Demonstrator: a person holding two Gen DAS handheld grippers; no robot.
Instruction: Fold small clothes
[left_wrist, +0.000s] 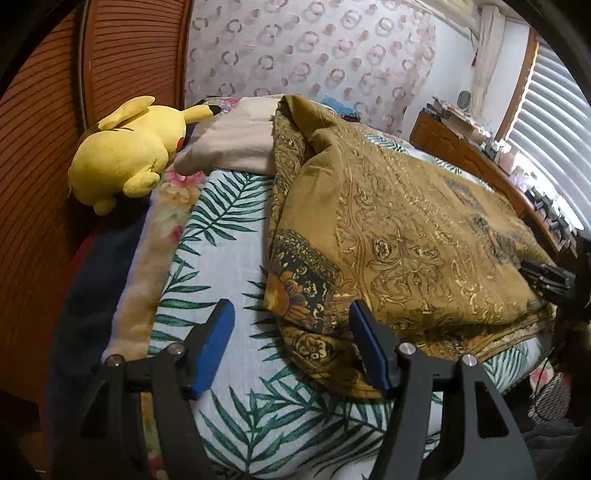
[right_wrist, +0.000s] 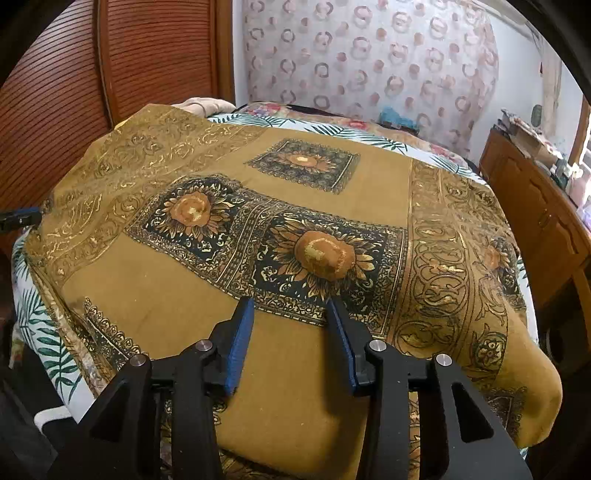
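A mustard-brown cloth with gold scrolls and dark sunflower panels (right_wrist: 280, 236) lies spread over the bed; in the left wrist view it (left_wrist: 406, 229) is partly folded over itself, with a corner near my fingers. My left gripper (left_wrist: 291, 310) is open and empty, its blue pads either side of the cloth's near left corner, just above the bed. My right gripper (right_wrist: 291, 302) is open and empty, low over the cloth's near edge. The other gripper's tip shows at the far right of the left wrist view (left_wrist: 550, 277) and at the left edge of the right wrist view (right_wrist: 20, 218).
The bed has a white sheet with green palm leaves (left_wrist: 229, 236). A yellow plush toy (left_wrist: 125, 155) and a beige pillow (left_wrist: 236, 144) lie at its head. A slatted wooden door (left_wrist: 48, 110) is on the left, a wooden dresser (right_wrist: 535, 199) on the right.
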